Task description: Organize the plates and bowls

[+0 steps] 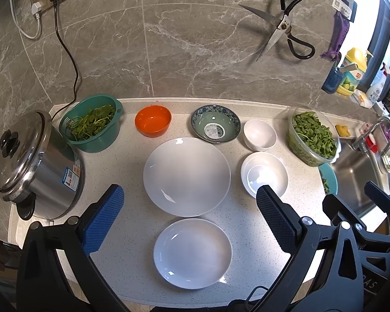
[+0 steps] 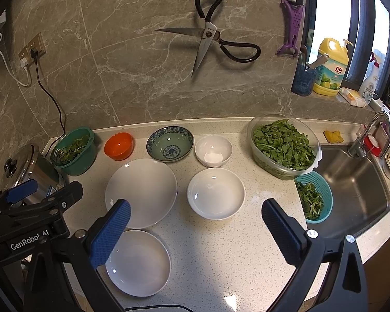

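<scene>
Large white plate (image 1: 186, 176) sits mid-table, small white plate (image 1: 192, 252) just near of it, apart. Right of the large plate: wide white bowl (image 1: 264, 174); small white bowl (image 1: 259, 134) just far of that. Far row, left to right: orange bowl (image 1: 153, 120), blue-patterned bowl (image 1: 215, 123). Left tongs (image 1: 189, 223) released, empty, hovering over the small plate. Right tongs (image 2: 195, 231) also spread wide, gripping nothing, near side of the wide bowl. Green colander (image 1: 93, 122) and steel pot (image 1: 36, 166) far left; clear tub of greens (image 1: 313, 136) right, sink (image 2: 356, 195) beyond. Table (image 1: 247, 234) is speckled white.
</scene>
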### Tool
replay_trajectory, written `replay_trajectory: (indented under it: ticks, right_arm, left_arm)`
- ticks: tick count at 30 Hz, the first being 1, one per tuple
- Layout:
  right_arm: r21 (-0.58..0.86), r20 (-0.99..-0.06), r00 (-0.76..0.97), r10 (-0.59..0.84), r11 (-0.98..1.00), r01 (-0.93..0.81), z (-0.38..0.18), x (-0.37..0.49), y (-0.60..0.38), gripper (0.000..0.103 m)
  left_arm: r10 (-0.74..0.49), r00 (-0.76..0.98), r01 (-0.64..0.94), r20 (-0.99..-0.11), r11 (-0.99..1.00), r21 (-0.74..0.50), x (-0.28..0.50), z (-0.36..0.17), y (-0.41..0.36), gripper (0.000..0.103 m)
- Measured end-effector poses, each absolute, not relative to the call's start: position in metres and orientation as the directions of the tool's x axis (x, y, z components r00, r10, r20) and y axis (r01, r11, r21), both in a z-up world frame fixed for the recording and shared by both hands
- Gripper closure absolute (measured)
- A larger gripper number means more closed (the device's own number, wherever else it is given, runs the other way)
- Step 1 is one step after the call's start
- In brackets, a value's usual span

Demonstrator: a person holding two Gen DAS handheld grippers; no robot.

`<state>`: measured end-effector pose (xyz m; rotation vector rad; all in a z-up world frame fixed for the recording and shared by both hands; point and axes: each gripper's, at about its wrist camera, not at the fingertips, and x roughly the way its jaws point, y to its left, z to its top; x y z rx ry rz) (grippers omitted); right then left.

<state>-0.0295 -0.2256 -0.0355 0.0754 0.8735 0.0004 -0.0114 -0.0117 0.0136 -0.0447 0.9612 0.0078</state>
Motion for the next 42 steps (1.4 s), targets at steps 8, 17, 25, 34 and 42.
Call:
replay_trajectory:
  ticks: [8,17,25,34,42]
  right_arm:
    - [0.069,-0.763,0.646,0.034,0.997,0.029,-0.0348,-0.0309,-0.2254,0.000]
    - [0.071,-0.764,0.645,0.035,0.997,0.030,-0.0345,-0.0311,-0.2250,0.000]
    - [0.070,-0.764,0.645,0.034,0.997,0.030,-0.0342,-0.0314,-0.2251,0.000]
    - [0.070,-0.763,0.646,0.035,0.997,0.029,-0.0341,-0.0314,-0.2249,0.000]
    - [0.069,-0.764,0.645,0.034,0.997,0.029,-0.0347,-0.0322,-0.2240,0.000]
  left_arm:
    - [-0.016,0.571,-0.027,-0.821,0.999,-0.038,-0.0129,0.0160,-0.0098,0.000]
    - [-0.015,0.571,-0.026,-0.821,0.999,-0.037,-0.0129,0.0164,-0.0086,0.000]
    - [-0.013,0.570,-0.027,-0.821,0.999,-0.035,-0.0129,0.0172,-0.0085,0.000]
    - [-0.012,0.570,-0.029,-0.821,0.999,-0.035,-0.0116,0.0171,-0.0093,0.000]
    - [-0.012,0.570,-0.029,-0.821,0.999,-0.035,-0.0121,0.0174,-0.0082,0.000]
